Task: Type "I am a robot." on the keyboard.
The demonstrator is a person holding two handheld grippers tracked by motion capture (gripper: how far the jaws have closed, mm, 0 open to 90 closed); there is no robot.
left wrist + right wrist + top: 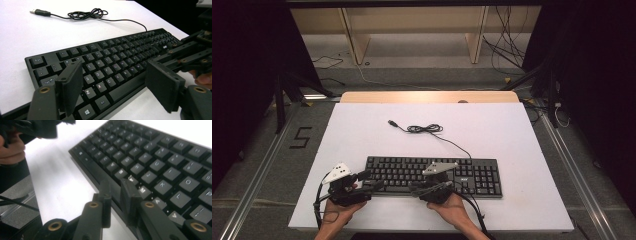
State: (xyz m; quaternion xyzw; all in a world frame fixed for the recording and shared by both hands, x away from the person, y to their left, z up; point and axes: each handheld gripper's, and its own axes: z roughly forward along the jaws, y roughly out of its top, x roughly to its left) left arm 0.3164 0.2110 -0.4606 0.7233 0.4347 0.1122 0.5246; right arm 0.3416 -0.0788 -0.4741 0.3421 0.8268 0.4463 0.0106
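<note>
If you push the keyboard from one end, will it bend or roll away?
Probably neither. The keyboard looks like a stiff, flat slab, so it should slide on the smooth white table. Its thin cable lies coiled and floppy, and would likely drag behind.

I see the keyboard (434, 175) at lower centre as matt black plastic, its keycaps smooth with a faint sheen. Its cable (427, 129), above it, looks like thin glossy rubber. The table (362, 135) has a smooth, matt white top, with a pale wood edge along the back. My left gripper (117, 82) has matt black pads (70, 87) and brass-coloured rivets.
</note>
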